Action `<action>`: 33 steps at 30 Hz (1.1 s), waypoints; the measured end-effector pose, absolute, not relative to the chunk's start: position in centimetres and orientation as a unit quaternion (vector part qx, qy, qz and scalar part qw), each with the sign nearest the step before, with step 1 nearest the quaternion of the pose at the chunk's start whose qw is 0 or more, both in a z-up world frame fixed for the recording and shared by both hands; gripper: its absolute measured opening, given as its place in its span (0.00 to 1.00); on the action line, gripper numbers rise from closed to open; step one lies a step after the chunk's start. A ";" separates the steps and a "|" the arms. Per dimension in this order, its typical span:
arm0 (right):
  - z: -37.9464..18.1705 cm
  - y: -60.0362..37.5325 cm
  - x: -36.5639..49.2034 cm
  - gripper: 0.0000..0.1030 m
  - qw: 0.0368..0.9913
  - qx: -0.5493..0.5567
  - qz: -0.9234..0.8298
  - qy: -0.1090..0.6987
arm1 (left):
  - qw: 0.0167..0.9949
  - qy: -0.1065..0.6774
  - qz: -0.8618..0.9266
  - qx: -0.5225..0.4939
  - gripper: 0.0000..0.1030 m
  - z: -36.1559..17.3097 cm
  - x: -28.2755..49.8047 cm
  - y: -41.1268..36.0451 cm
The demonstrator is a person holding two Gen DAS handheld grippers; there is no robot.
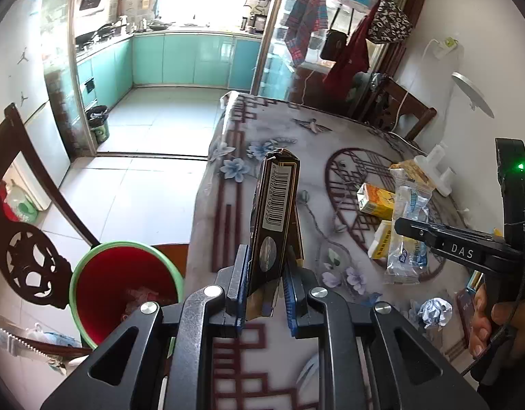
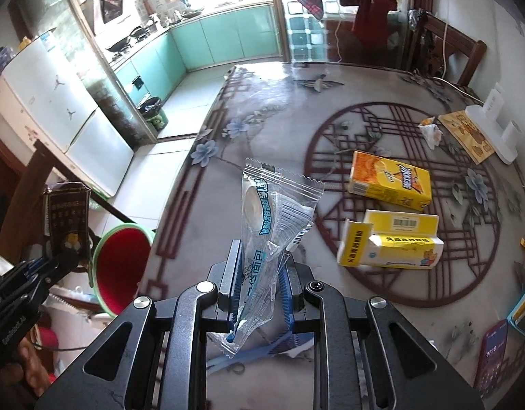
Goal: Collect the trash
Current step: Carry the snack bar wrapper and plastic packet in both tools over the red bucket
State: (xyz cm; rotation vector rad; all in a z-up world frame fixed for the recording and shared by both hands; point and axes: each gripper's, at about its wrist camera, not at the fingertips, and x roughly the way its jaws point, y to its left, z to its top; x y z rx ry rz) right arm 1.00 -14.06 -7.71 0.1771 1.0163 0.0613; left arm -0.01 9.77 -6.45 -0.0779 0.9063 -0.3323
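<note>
My left gripper (image 1: pixel 265 273) is shut on a black cigarette box (image 1: pixel 277 205) with a barcode, held upright over the table's left edge. The box also shows in the right wrist view (image 2: pixel 67 218), beside the red bin (image 2: pixel 124 270). The red bin with a green rim (image 1: pixel 125 287) stands on the floor below left, with some trash in it. My right gripper (image 2: pixel 259 273) is shut on a clear plastic wrapper (image 2: pixel 272 225) with blue print, held above the table. In the left wrist view the right gripper (image 1: pixel 404 227) holds that wrapper (image 1: pixel 407 239).
On the patterned table (image 2: pixel 262 119) lie an orange drink carton (image 2: pixel 388 179), a yellow and white medicine box (image 2: pixel 392 242), a crumpled paper ball (image 1: pixel 434 311), a snack packet (image 2: pixel 465 135), a white holder (image 2: pixel 494 126) and a phone (image 2: pixel 491 352). A dark wooden chair (image 1: pixel 19 235) stands left of the bin.
</note>
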 end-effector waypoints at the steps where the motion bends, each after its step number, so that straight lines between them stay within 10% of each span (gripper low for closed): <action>1: -7.7 -13.8 1.0 0.19 0.869 0.083 0.031 0.486 | 0.885 0.436 -0.158 -0.038 0.15 -6.5 0.0 10.1; 33: -7.7 -5.7 3.2 0.19 0.868 0.060 0.095 0.483 | 0.885 0.449 -0.103 -0.059 0.15 -8.4 1.5 16.9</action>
